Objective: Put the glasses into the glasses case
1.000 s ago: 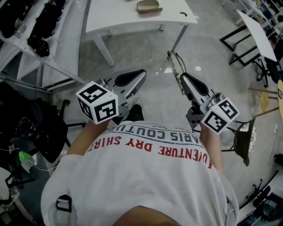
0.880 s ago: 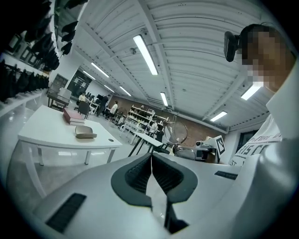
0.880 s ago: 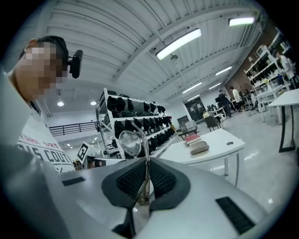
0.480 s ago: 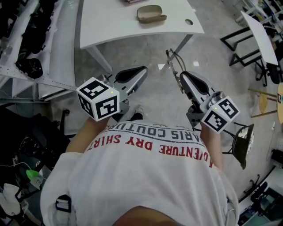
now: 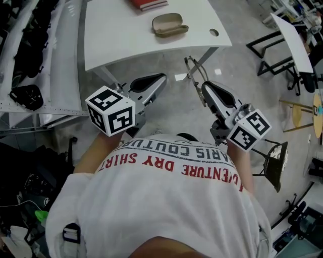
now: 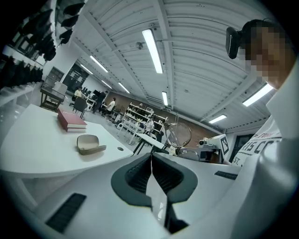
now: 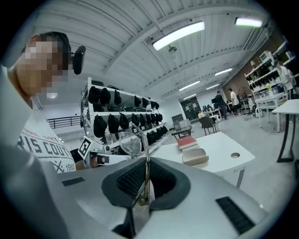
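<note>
Closer to the tabletop (image 5: 116, 38) now than a second ago: it's slid well down into the head view, and both claws have come forward with it.

Right claw (image 7: 145, 179) is pressed together on a thin wire part of the glasses (image 7: 131, 144), probably a temple arm. The rest of the frame sticks out past the tips, with one round lens hanging out in the air. Left claw (image 6: 152, 172) is pressed together too, with nothing in it.

Glasses case (image 5: 169, 24) sits on the tabletop well ahead of both claws, just beside a red book (image 5: 149, 4), with a small round hole (image 5: 214, 33) in the surface off to one side.

What I'd worry about:
- That pinch is on skinny wire with most of the weight hanging beyond it. A jolt on the way in could make the glasses swivel or slip out of the pads.
- I can't tell whether the case is open. It looks shut or nearly shut from here. If it is, the left claw has to pry it open first.
- The case is small and light on a smooth surface, so a nudge could skate it toward the book or the edge.
- Dropping the frame in crooked could leave an arm sticking over the rim.
</note>
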Tool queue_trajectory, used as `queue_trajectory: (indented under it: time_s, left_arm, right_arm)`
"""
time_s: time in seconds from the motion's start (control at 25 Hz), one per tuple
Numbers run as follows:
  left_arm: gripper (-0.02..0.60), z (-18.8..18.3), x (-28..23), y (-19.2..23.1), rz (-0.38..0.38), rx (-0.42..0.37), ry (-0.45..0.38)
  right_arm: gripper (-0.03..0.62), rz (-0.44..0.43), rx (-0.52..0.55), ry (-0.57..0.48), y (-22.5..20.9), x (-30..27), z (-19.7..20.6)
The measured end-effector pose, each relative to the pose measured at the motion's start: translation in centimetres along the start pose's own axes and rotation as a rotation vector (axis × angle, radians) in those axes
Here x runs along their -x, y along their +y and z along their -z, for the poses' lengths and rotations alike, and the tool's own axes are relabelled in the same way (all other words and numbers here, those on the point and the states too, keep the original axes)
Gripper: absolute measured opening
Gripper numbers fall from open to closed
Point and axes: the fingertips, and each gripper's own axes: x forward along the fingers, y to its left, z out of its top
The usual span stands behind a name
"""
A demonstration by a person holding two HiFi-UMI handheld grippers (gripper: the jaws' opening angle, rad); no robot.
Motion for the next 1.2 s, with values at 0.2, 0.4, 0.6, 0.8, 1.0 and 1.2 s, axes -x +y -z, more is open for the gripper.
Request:
queue_trajectory:
  time_s: [0.2, 0.4, 0.6, 0.8, 1.0, 1.2]
  left_arm:
    - [0.029, -0.6, -1.2, 0.6, 0.012, -0.006, -0.005]
    - [0.029, -1.1, -2.6, 1.4, 0.009, -0.015, -0.003]
    - [0.029, -2.1, -4.3, 2.2, -0.004, -0.023, -0.001]
    - [0.028, -2.8, -6.3, 3.6, -0.031, -0.017, 0.003]
    - [0.029, -3.4, -8.3, 6.0, -0.082, 0.010, 0.010]
    - [0.029, -4.1, -10.6, 8.9, -0.125, 0.051, 0.011]
  right_arm:
    - [0.037, 0.020, -0.001, -0.003, -1.3, -0.4, -0.1]
    - [0.037, 0.017, 0.001, -0.015, -3.0, -1.0, -0.7]
    - [0.037, 0.000, 0.003, -0.017, -5.0, -1.8, -1.6]
    - [0.037, -0.028, -0.007, -0.009, -7.6, -2.9, -2.3]
    - [0.037, -0.060, -0.027, 0.023, -11.0, -4.7, -2.5]
    - [0.037, -0.098, -0.039, 0.063, -14.4, -7.2, -3.3]
